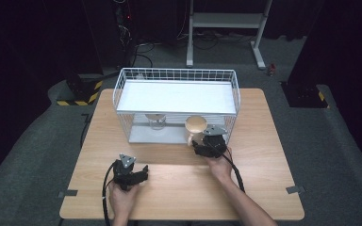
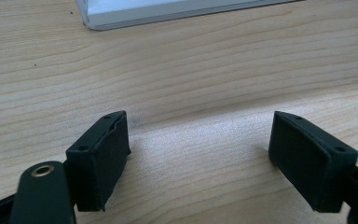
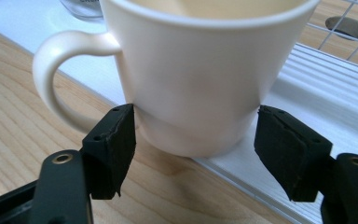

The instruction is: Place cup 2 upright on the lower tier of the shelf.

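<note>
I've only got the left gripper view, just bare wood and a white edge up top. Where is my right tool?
Observer: The right tool is at the open front of a white wire rack, with one jaw on either side of a cream mug.
Operator: Is it gripping the mug?
Observer: The jaws sit close at the mug's base. I cannot tell whether they squeeze it.
Operator: Anything else in the rack?
Observer: A glass jar stands on the bottom shelf, left of the mug.

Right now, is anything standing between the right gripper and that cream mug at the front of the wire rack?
Nothing visible does. The right gripper already has its jaws open on either side of the mug, low on its body. The mug sits at the front edge of the white shelf, handle off to one side.
</note>
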Demonstrator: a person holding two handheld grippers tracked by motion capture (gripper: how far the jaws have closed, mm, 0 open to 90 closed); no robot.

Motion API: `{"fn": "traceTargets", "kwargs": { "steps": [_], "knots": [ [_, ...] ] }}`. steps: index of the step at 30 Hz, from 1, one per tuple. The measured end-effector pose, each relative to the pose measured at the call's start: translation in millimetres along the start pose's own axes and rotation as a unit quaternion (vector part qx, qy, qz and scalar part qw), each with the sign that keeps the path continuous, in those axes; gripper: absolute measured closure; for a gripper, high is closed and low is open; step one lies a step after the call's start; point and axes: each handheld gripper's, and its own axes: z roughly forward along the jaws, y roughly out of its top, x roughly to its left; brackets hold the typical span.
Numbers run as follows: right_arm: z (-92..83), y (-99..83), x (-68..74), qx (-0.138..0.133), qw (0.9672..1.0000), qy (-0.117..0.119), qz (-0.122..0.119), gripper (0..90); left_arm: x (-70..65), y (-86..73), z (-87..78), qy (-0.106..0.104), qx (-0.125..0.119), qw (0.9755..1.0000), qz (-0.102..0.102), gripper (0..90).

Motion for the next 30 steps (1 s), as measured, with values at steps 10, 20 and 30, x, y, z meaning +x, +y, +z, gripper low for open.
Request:
{"fn": "traceTargets", "kwargs": {
  "steps": [10, 20, 30],
  "knots": [
    [3.3, 10.2, -1.6, 0.007, 0.9999, 0.003, 0.013, 32.6, -0.4, -0.1, 0.3, 0.001, -0.002, 1.0, -0.002, 20.5],
    [12.8, 13.8, -2.2, 0.002, 0.9997, -0.003, 0.025, 31.8, -0.6, -0.1, -0.2, 0.001, 0.0, 1.0, 0.001, 20.6],
    [25.9, 22.1, -3.8, -0.001, 0.999, -0.016, 0.041, 32.8, -0.7, -0.2, -0.2, 0.001, -0.001, 1.0, 0.001, 20.6]
  ]
}}
